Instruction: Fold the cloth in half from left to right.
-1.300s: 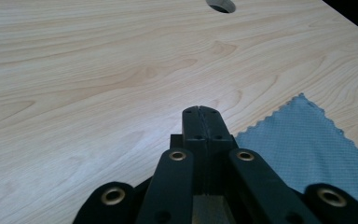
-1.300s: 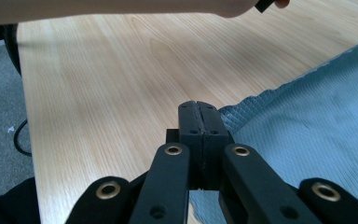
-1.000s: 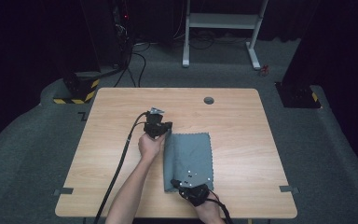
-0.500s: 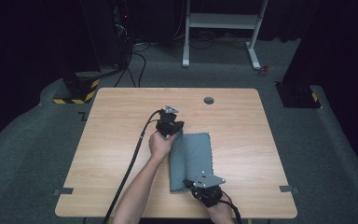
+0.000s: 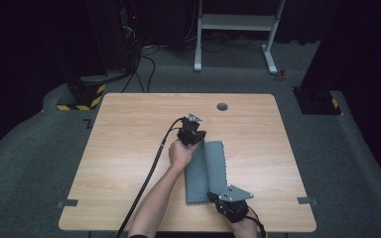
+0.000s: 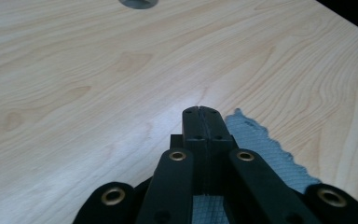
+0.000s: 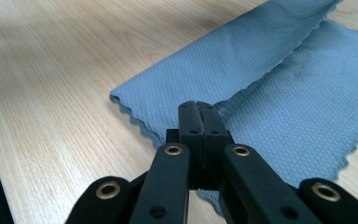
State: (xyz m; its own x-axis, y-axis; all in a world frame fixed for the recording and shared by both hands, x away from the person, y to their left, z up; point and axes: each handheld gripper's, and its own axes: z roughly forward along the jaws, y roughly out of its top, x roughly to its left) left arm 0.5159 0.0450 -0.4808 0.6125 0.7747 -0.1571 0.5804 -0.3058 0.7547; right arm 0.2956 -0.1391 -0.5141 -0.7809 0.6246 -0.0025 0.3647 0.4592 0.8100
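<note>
On the table, right of centre, lies a grey cloth, one long side folded over the rest so a ridge runs along its length. At its far end the left gripper has its jaws clenched; in the left gripper view the closed tips sit over the cloth's scalloped corner. At the near end the right gripper is clenched too, tips over the folded layer's edge. Whether either pinches cloth cannot be told. A hole marks the tabletop beyond.
</note>
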